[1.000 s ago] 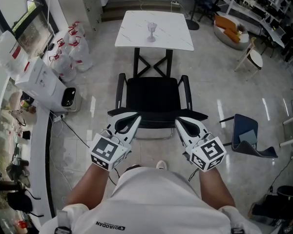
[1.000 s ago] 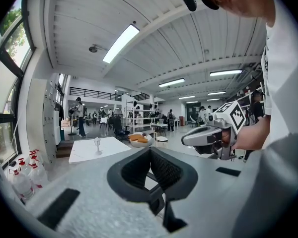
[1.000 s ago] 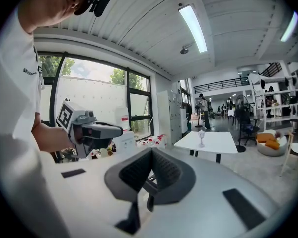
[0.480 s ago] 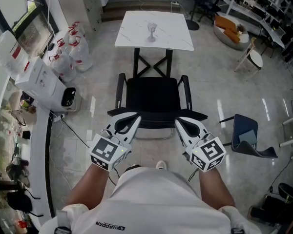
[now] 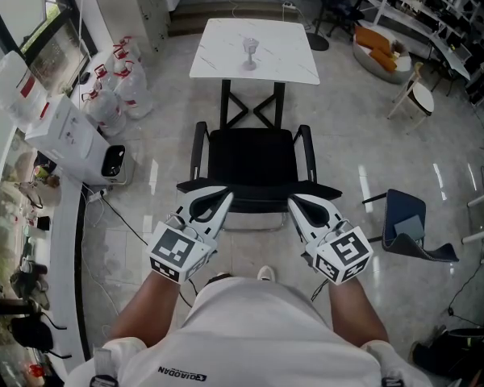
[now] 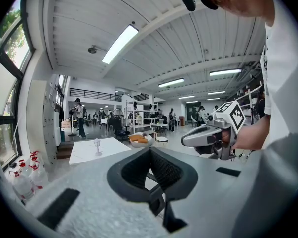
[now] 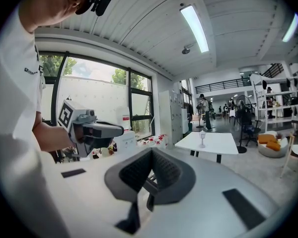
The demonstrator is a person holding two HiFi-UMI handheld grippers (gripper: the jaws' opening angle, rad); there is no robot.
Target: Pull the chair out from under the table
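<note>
Item: my left gripper (image 5: 223,198), my right gripper (image 5: 295,204). Both clenched, empty, by the black chair (image 5: 254,161)'s near edge. White counter (image 5: 284,53) beyond.

The white marbled bench (image 5: 226,51) stands on a glossy grey floor (image 5: 363,135) and carries one clear goblet (image 5: 250,52) near its middle. On the floor, a black chair (image 5: 254,164) sits just on the bench's near side. Red-topped containers (image 5: 117,87) cluster to the bench's left, and a round stool (image 5: 422,97) stands to its right.
</note>
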